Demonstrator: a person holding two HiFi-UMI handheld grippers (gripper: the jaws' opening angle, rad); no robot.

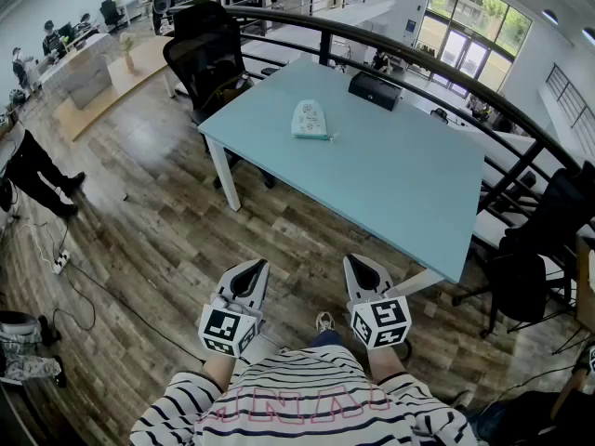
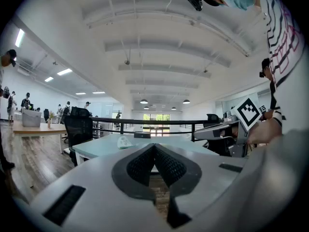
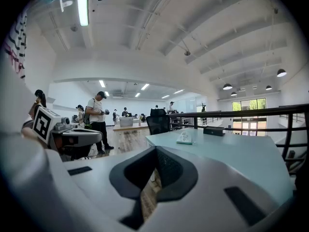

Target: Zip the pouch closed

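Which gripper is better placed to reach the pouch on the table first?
Right, but only slightly. The right gripper is beside the near corner of the table, while the left gripper is over the floor. Both have shut jaws and are far from the pouch, which lies roughly between them.

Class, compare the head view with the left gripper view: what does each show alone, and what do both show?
Head view only: the shoe and the left marker cube. Left gripper view only: the ceiling and its lamps. Both: the table, the pouch on it, the black box, and the left gripper and right gripper, each shut and empty.
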